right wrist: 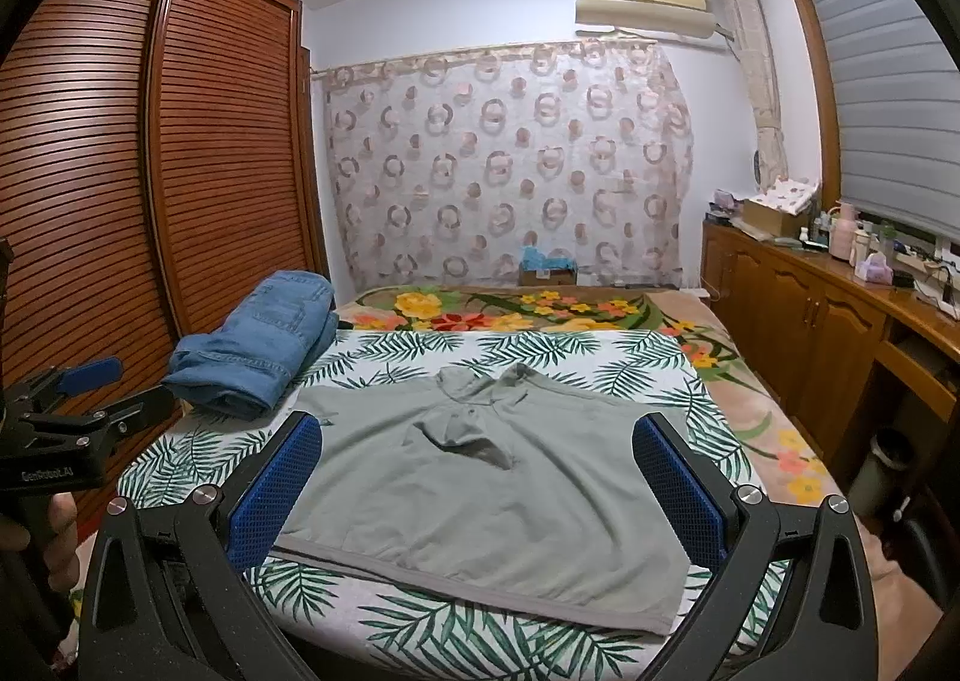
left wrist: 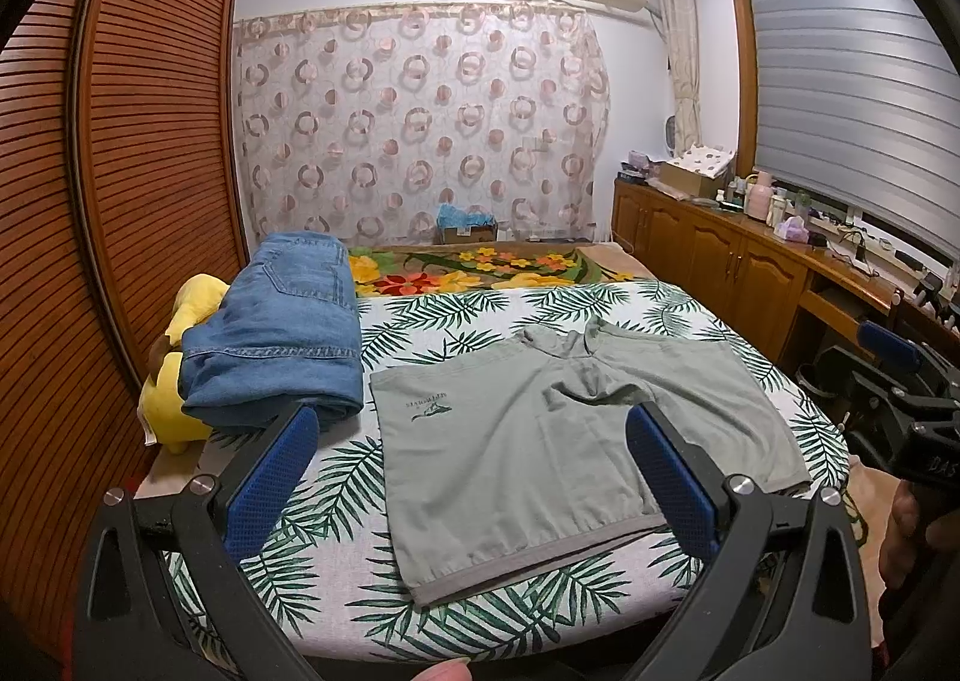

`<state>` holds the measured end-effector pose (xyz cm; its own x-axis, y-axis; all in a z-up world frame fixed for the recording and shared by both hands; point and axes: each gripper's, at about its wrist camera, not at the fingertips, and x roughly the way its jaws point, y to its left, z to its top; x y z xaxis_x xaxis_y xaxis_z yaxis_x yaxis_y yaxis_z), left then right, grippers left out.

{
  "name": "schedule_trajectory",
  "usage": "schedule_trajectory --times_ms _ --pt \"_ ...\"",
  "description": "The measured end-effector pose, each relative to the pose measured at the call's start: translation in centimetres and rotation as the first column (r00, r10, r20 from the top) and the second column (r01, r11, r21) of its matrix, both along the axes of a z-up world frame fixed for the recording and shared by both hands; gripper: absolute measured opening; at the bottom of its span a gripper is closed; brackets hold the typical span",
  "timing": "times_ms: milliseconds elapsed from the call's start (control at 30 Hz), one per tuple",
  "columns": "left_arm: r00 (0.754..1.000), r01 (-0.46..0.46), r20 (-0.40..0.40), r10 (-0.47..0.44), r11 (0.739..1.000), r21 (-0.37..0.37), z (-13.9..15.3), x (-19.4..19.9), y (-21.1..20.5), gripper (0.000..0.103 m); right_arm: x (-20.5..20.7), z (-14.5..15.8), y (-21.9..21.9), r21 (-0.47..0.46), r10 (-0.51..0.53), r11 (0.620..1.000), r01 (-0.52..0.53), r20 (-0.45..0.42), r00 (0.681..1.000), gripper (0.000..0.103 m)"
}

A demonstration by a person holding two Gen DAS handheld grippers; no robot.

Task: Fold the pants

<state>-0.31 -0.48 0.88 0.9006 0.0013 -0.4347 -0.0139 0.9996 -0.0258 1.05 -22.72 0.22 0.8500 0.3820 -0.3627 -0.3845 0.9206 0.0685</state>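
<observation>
A pair of grey-green shorts (left wrist: 540, 435) lies spread flat on the bed (left wrist: 336, 477), on a white sheet printed with green palm leaves. In the left wrist view the waistband runs along the near edge of the bed, and the two legs point away towards the far wall; a small dark logo sits on the leg nearer the wardrobe. The cloth is rumpled at the crotch, where a fold stands up a little. The left tongs (left wrist: 474, 423) hang above the near part of the shorts with their blue-padded fingers (left wrist: 270, 477) spread wide, holding nothing. The right tongs (right wrist: 480, 441) are likewise spread wide and empty, hovering over the near half of the shorts (right wrist: 480, 495), with one blue finger (right wrist: 678, 495) above the edge on the window side. Each tool also shows at the side of the other's view. A folded pair of blue jeans (left wrist: 282, 333) sits on the bed beside the shorts, towards the wardrobe (left wrist: 138, 153), close to but not on top of them. A yellow soft toy (left wrist: 180, 357) lies partly under the jeans at the bed's edge. Further back a flowered blanket (left wrist: 468, 267) covers the far end of the bed, in front of a curtain (left wrist: 420, 123) with a ring pattern. A wooden cabinet (left wrist: 708, 249) below the window carries bottles and boxes.
</observation>
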Motion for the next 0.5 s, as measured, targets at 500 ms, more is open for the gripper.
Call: schedule_trajectory --times_ms 500 --pt "0.996 -0.012 -0.088 0.013 1.000 0.002 -4.5 2.4 1.6 0.103 1.7 -1.2 -0.3 -0.024 -0.003 1.000 0.002 -0.058 0.998 0.103"
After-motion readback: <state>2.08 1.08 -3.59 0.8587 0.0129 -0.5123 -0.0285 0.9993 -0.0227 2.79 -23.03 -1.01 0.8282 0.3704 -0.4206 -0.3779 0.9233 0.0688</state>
